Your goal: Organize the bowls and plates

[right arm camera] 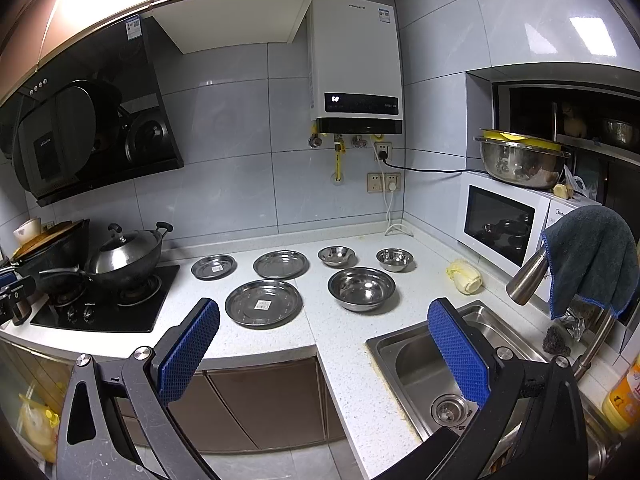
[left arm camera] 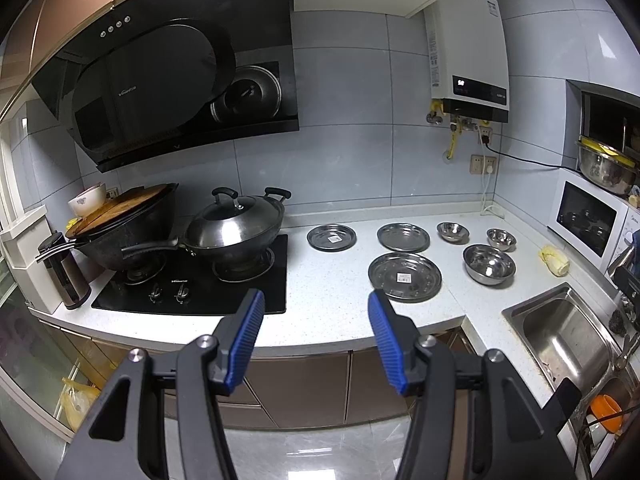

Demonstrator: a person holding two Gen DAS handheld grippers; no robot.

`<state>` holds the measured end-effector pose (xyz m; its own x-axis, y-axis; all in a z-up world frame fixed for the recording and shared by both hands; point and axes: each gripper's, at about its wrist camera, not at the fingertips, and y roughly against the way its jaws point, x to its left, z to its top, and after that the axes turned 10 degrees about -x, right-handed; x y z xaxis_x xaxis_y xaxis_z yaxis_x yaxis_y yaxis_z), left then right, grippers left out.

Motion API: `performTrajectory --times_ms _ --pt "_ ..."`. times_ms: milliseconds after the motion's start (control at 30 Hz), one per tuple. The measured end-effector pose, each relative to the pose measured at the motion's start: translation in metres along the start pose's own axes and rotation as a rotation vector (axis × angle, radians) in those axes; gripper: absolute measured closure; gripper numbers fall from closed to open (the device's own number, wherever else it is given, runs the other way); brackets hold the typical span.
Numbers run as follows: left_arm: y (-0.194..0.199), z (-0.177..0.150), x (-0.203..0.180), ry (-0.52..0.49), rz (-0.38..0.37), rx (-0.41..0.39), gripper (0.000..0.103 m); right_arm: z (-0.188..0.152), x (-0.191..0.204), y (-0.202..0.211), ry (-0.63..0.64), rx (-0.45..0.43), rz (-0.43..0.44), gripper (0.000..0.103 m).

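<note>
Three steel plates lie on the white counter (left arm camera: 336, 312): a large near plate (left arm camera: 405, 277) (right arm camera: 263, 303), a small far-left plate (left arm camera: 331, 237) (right arm camera: 213, 267) and a far-middle plate (left arm camera: 403, 237) (right arm camera: 281, 264). Three steel bowls stand to their right: a large near bowl (left arm camera: 489, 264) (right arm camera: 361, 289) and two small far bowls (left arm camera: 453, 232) (right arm camera: 337, 256), (left arm camera: 501, 239) (right arm camera: 395, 259). My left gripper (left arm camera: 316, 300) is open and empty, in front of the counter edge. My right gripper (right arm camera: 324, 312) is open and empty, near the sink corner.
A black hob (left arm camera: 200, 284) with a lidded wok (left arm camera: 236, 228) and a covered pan (left arm camera: 132, 232) is at the left. A steel sink (right arm camera: 432, 364) is at the right, with a microwave (right arm camera: 504, 224), a cloth-draped tap (right arm camera: 588, 256) and a yellowish lump (right arm camera: 464, 276) nearby.
</note>
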<state>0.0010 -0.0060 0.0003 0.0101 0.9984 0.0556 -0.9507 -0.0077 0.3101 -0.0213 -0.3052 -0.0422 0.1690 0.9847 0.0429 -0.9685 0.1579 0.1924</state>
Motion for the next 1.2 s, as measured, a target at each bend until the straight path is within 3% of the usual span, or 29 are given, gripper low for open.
performTrajectory --times_ms 1200 --pt "-0.002 0.000 -0.003 -0.001 -0.006 0.003 0.051 0.000 0.007 -0.010 0.005 0.011 0.007 0.001"
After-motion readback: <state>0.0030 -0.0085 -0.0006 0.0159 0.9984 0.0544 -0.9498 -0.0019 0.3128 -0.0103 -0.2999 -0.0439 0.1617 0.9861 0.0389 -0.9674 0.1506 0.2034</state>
